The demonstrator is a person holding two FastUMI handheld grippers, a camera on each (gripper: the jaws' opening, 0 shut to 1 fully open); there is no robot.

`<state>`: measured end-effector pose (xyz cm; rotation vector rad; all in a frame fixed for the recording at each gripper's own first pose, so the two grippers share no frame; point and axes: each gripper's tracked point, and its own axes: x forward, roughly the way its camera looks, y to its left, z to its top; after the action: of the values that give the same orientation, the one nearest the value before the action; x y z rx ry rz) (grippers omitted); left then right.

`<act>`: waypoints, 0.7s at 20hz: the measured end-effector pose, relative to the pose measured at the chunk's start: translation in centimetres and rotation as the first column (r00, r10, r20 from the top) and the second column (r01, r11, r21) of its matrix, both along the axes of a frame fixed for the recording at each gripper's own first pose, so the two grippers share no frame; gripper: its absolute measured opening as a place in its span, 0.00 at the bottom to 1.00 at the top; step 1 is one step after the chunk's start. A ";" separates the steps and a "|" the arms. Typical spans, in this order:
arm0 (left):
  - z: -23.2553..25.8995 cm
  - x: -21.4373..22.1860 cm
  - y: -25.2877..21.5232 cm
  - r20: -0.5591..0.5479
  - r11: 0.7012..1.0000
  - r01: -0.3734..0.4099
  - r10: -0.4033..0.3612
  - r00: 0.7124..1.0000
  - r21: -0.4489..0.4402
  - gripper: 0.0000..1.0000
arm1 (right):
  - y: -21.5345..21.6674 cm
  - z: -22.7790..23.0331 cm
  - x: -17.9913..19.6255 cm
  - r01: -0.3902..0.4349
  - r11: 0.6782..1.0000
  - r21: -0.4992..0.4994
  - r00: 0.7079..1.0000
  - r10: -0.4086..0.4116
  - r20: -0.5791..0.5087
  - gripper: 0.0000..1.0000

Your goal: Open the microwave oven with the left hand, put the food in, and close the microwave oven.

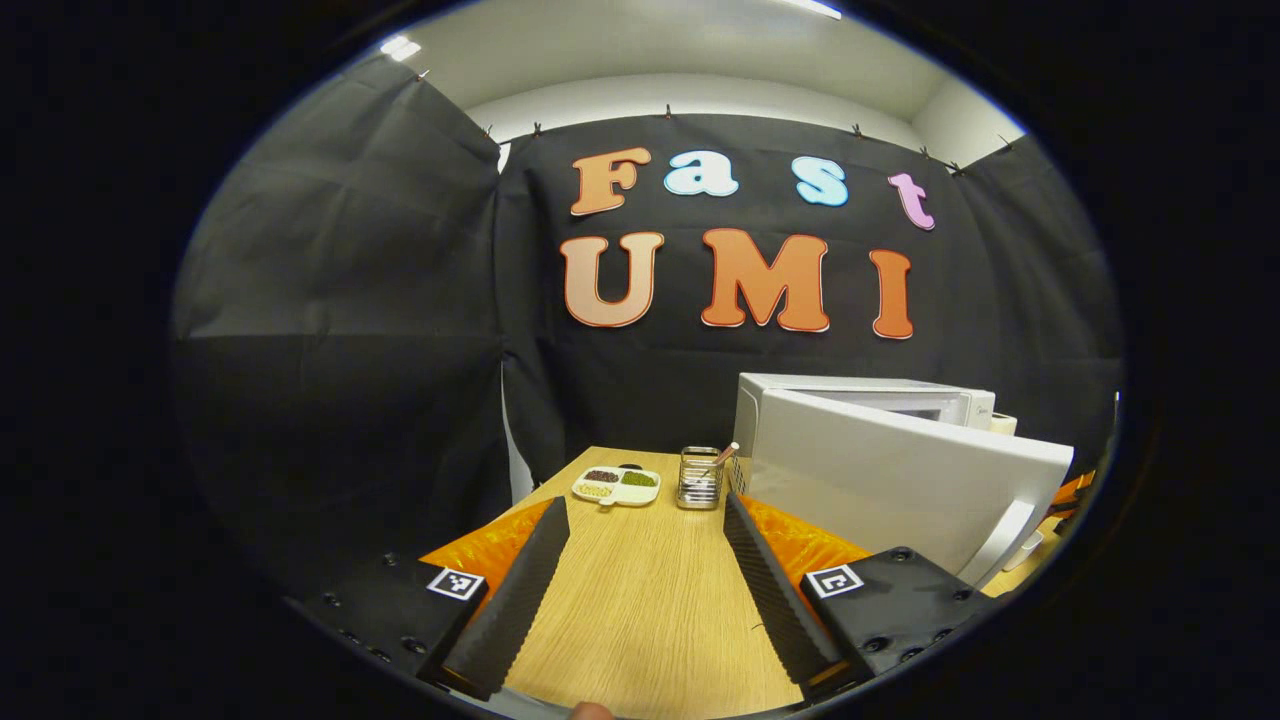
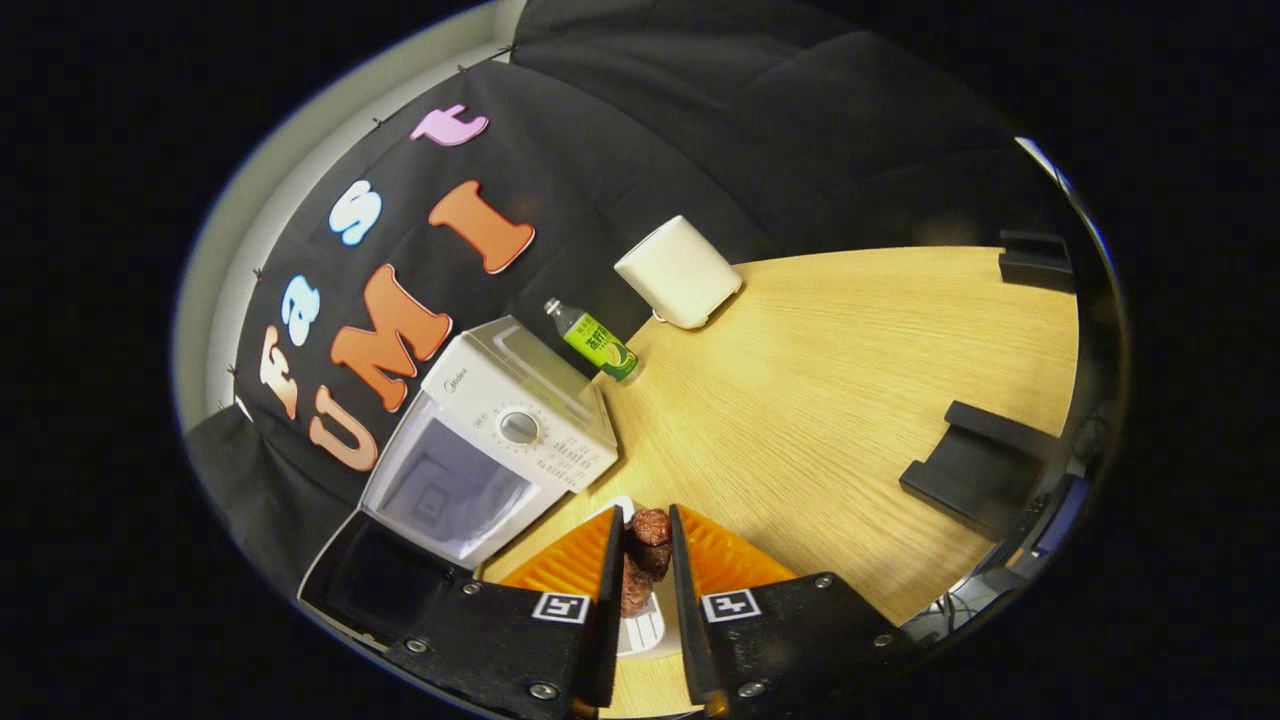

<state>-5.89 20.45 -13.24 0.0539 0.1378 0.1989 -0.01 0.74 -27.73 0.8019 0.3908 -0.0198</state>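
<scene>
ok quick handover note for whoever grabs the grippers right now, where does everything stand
Left gripper: open, empty, hovering over the wooden table, just left of the microwave door.
Right gripper: shut on the food, a dark reddish skewer-like piece, held above a white plate in front of the microwave.
Done: door is open, cavity looks empty, food is picked up.
Left: put the food inside, release, then close the door with the left gripper.

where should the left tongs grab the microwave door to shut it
Take the door by its long handle at the free edge, coming from the front with the open left tongs. The handle stands off the panel, so the fingers can probably fit round it, and it is farthest from the hinge.
</scene>
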 end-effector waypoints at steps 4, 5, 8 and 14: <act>-0.2 0.3 -0.2 0.002 1.000 0.011 -0.011 1.000 -0.011 1.00 | 0.7 1.2 0.4 -0.003 0.999 0.051 1.000 0.002 0.015 0.10; -0.2 0.2 -0.2 0.004 1.000 0.013 -0.013 1.000 -0.012 1.00 | 0.5 1.9 0.6 0.003 0.999 0.033 1.000 -0.004 0.028 0.09; -0.2 0.1 -0.2 0.008 1.000 0.017 -0.017 1.000 -0.014 0.98 | 0.4 5.2 0.5 0.005 1.000 -0.018 0.996 -0.004 0.086 0.06; 0.1 -0.3 -0.4 0.019 0.999 0.035 -0.036 0.999 0.010 1.00 | 3.8 10.7 1.5 -0.032 0.999 -0.015 0.985 0.034 0.168 0.06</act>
<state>-6.14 20.03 -13.15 0.0635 0.1170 0.1646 1.48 4.51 -17.01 0.7787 0.2440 0.0761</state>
